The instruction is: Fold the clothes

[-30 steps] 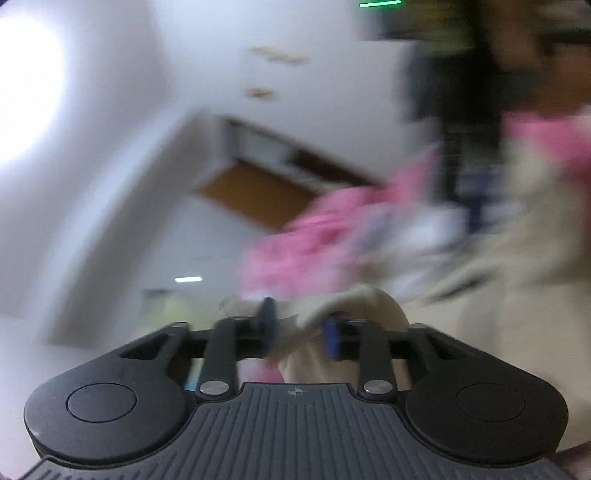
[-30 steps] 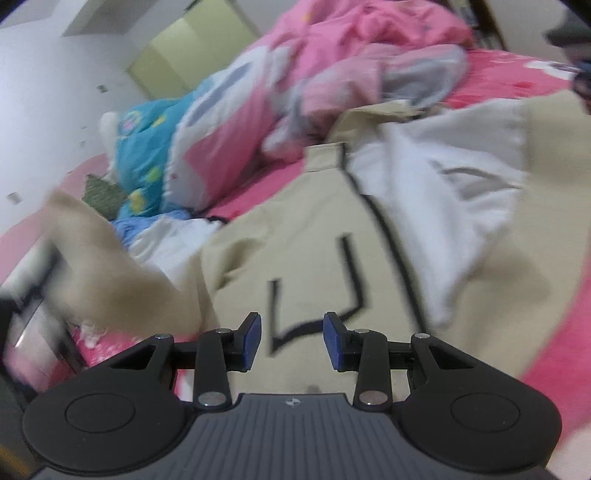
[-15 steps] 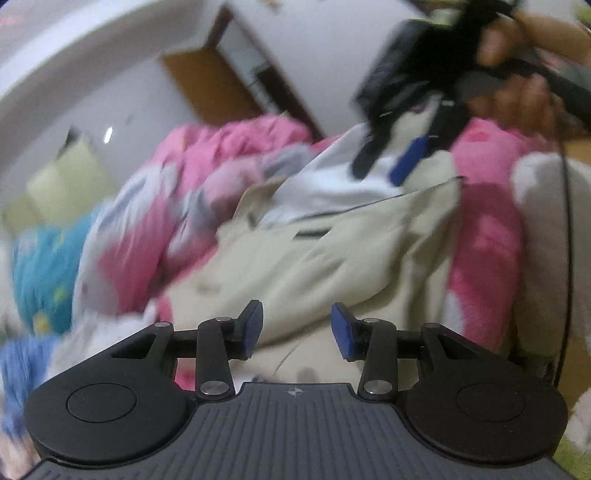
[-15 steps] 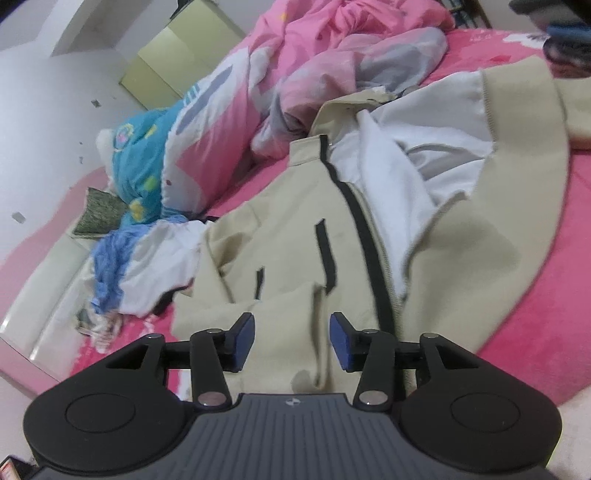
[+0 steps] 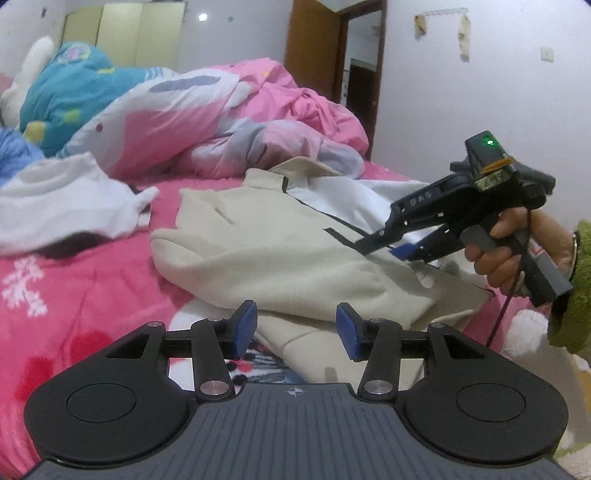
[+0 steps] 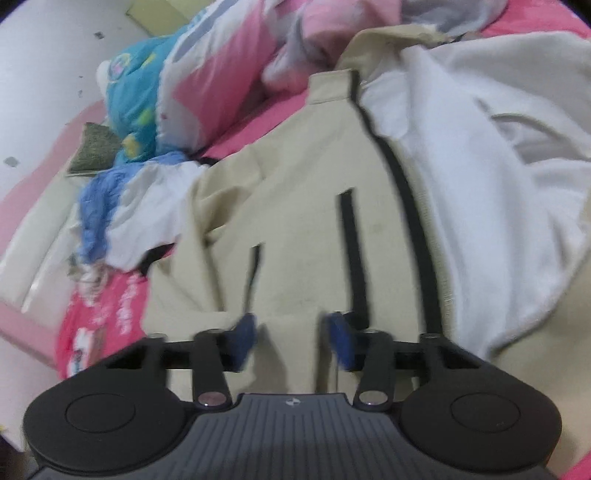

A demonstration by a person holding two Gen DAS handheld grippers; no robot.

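A beige jacket (image 5: 280, 243) with black zip and pocket trims lies partly folded on the pink bed, its white lining (image 6: 461, 166) turned out on the right. My left gripper (image 5: 295, 328) hovers at the jacket's near hem. Its jaws are opening and nothing is gripped. My right gripper (image 6: 291, 336) is low over the jacket's front by the pocket trims. Its blurred jaws are closing with beige cloth lying between them, and the pads are not seen pressing. The left wrist view shows the right gripper (image 5: 388, 247) held by a hand (image 5: 495, 254) in a green sleeve.
A crumpled pink quilt (image 5: 280, 99) and a cyan plush pillow (image 5: 74, 88) pile up behind the jacket. A white garment (image 5: 62, 199) and a blue cloth (image 6: 99, 206) lie to its left. A brown door (image 5: 314, 44) and a pale wardrobe (image 5: 122, 33) stand beyond the bed.
The left gripper rolled upright, let go of the beige cloth it held, and its jaws widened. The right gripper dropped closer to the jacket front, its jaws widening and then narrowing.
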